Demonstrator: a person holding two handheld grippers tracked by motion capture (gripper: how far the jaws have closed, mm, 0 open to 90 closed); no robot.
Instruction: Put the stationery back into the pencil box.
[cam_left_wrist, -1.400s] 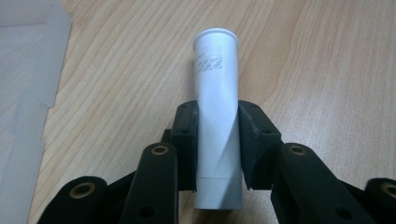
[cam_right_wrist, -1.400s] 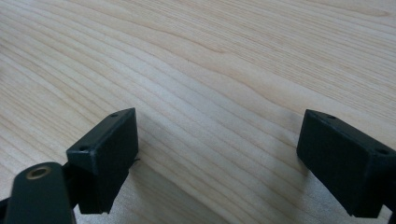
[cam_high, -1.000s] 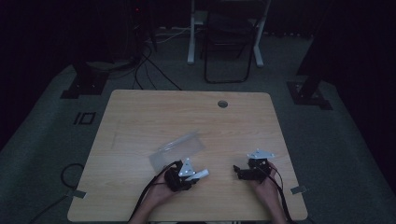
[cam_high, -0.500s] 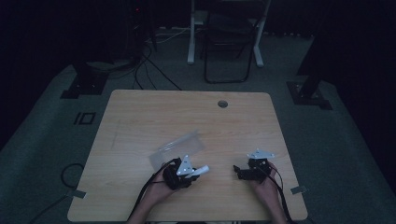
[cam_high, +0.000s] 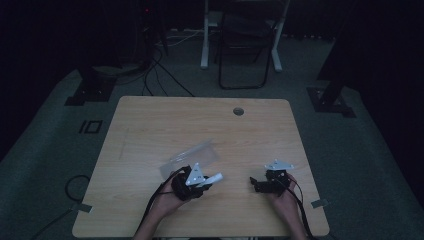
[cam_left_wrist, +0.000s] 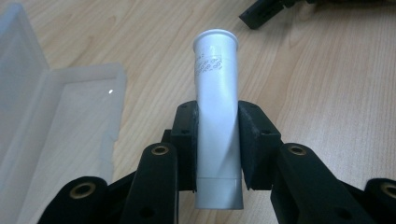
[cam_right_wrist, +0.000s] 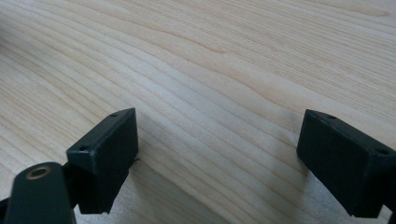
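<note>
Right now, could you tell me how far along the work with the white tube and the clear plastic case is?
Done: the clear plastic case lies open on the table. In hand: the left gripper clamps the white tube. Left: placing the tube, probably into the case; the right gripper waits open.

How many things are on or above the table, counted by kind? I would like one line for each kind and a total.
White tube, held in the left gripper: 1
Clear plastic case, lying open: 1
Grippers, left and the right gripper: 2
Total: 4
</note>
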